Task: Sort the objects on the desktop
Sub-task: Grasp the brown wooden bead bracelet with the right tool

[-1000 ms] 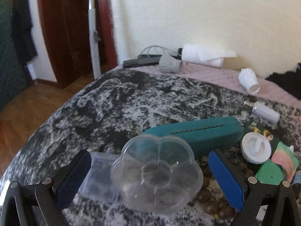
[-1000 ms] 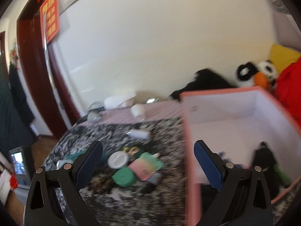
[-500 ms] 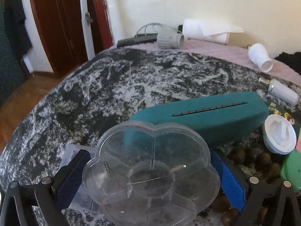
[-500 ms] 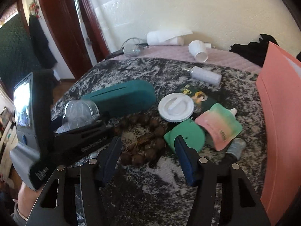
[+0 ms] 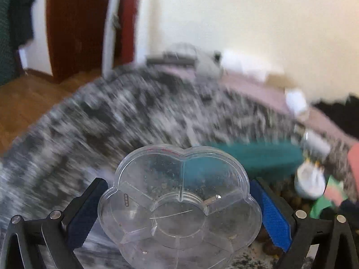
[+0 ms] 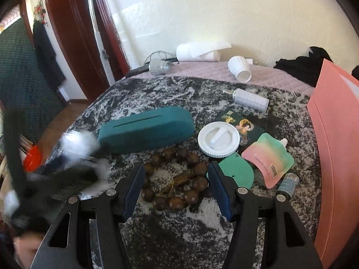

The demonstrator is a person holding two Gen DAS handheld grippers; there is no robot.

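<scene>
My left gripper (image 5: 177, 208) is shut on a clear flower-shaped plastic box (image 5: 179, 204) and holds it above the mottled black-and-white table (image 5: 112, 121); the background is blurred by motion. My right gripper (image 6: 176, 191) is open and empty, its fingers on either side of a brown wooden bead bracelet (image 6: 175, 179). Beyond it lie a teal case (image 6: 145, 129), a white round lid (image 6: 218, 139), a green card (image 6: 237, 173) and a pink-green pouch (image 6: 269, 158). The left gripper shows as a dark blur at the left of the right wrist view (image 6: 44, 179).
A pink box (image 6: 334, 152) stands at the right. A white spray bottle (image 6: 249, 99), a dark picture card (image 6: 240, 123) and a small grey bottle (image 6: 288, 185) lie nearby. A paper cup (image 6: 240, 68), tissue roll (image 6: 197, 50) and grey bulb (image 6: 160, 66) lie at the back.
My left gripper closed on the clear flower box and lifted it off the table. My right gripper swung from the pink box to the bead bracelet and lowered around it.
</scene>
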